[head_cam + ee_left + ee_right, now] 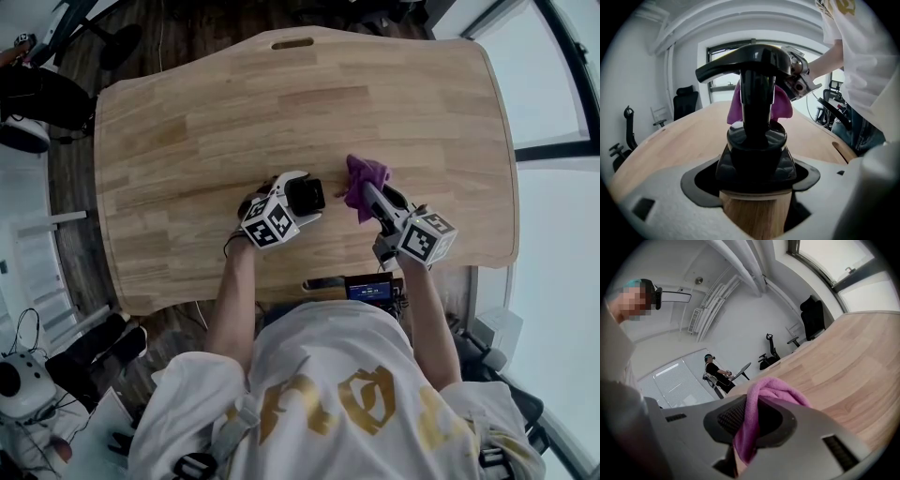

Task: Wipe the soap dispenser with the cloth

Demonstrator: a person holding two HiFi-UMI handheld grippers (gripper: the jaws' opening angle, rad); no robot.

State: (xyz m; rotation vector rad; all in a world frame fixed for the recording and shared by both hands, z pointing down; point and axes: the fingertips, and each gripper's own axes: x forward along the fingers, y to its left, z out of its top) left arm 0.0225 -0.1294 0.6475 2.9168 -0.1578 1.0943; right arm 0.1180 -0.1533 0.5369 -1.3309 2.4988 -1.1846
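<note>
While your left gripper (300, 201) clamps the black soap dispenser (757, 150) on the table (187, 141), your right gripper (753, 427) pinches the pink cloth (778, 387) just beside it

Head view steeply down from above the person onto the wooden counter (187, 141), left claw (305, 200) view low and very near the black soap dispenser (757, 140), facing across the counter, right claw (367, 199) view tilted up past the pink cloth (759, 401), counter and cloth shared by all.
</note>
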